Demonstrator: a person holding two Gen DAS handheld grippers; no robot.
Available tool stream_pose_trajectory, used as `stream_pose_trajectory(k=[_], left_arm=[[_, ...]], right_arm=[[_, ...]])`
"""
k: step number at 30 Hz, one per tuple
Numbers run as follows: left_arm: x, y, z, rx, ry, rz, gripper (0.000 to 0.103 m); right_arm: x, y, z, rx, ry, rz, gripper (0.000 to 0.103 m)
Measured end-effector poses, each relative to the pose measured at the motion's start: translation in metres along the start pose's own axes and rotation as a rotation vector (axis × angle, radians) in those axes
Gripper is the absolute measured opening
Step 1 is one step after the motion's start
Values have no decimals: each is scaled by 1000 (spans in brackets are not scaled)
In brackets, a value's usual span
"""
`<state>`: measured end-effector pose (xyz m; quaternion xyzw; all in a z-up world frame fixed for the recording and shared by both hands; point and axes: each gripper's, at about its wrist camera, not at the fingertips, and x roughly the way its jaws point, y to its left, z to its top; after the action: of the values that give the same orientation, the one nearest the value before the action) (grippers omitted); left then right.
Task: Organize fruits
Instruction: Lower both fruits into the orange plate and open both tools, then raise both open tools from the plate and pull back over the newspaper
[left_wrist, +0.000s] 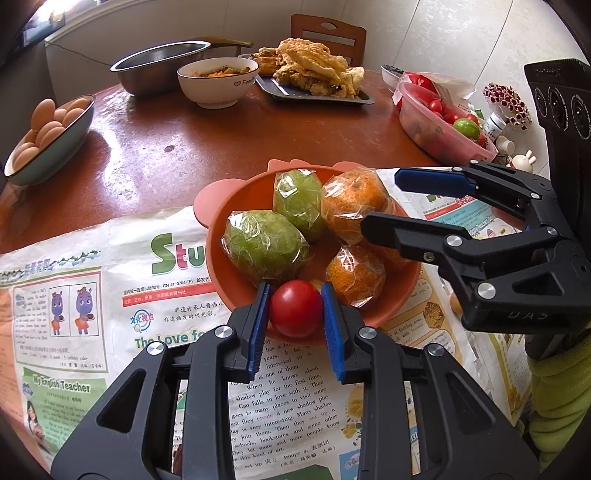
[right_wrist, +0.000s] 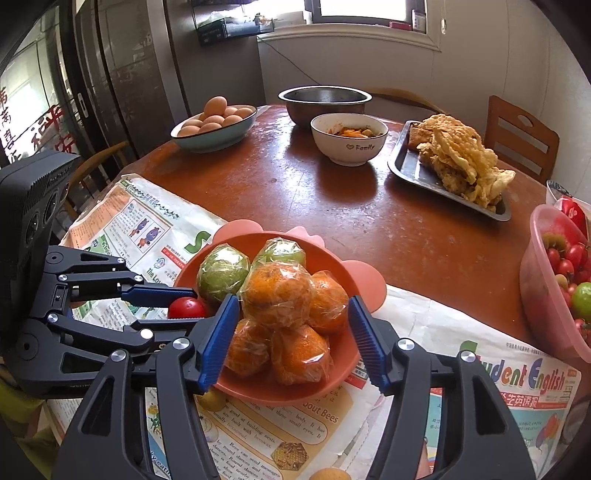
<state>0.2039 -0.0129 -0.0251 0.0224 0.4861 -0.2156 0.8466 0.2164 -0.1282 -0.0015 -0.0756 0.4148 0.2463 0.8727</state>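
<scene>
A: What have the left tongs (left_wrist: 296, 308) got?

B: A red tomato (left_wrist: 295, 308), pinched between the two blue pads, one on each side. It hangs at the near rim of the orange bowl (left_wrist: 242, 284). From the right wrist view the same tomato (right_wrist: 187, 308) shows at the bowl's left edge, between those fingers.

A: And the right tongs (right_wrist: 293, 339)?

B: Spread wide with nothing between them. They hover over the near side of the bowl (right_wrist: 332, 266), above the wrapped oranges. In the left wrist view they come in from the right, over the bowl's right edge (left_wrist: 380, 205).

A: What lies in the bowl?

B: Two green fruits (left_wrist: 266, 242) in clear plastic wrap on the far left side, and several oranges (right_wrist: 277, 293) wrapped the same way, piled on the right and near side. They press against each other.

A: Where does the bowl stand?

B: On a spread newspaper (left_wrist: 74, 295) that covers the near part of the round brown desk (left_wrist: 184, 140).

A: Anything else on the desk?

B: A pink tub of small tomatoes (right_wrist: 543, 288) at the right, well apart from the bowl. Farther back: a dish of eggs (right_wrist: 214, 125), a steel basin (right_wrist: 325, 101), a white bowl of food (right_wrist: 349, 142), and a tray of fried food (right_wrist: 458, 162).
</scene>
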Motion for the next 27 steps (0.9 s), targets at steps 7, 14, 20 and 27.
stream_pose_trajectory(k=[7, 14, 20, 27], left_arm=[[-11, -4, -1, 7, -21, 3, 21], [-25, -6, -1, 19, -40, 16, 26], [-37, -9, 1, 20, -61, 31, 35], [-52, -15, 1, 22, -92, 50, 45]], right_arm=[[-11, -5, -1, 20, -21, -27, 71], [-27, -6, 0, 26, -48, -42, 76], [-41, -4, 1, 18, -69, -56, 80], [-61, -4, 0, 34, -113, -69, 86]])
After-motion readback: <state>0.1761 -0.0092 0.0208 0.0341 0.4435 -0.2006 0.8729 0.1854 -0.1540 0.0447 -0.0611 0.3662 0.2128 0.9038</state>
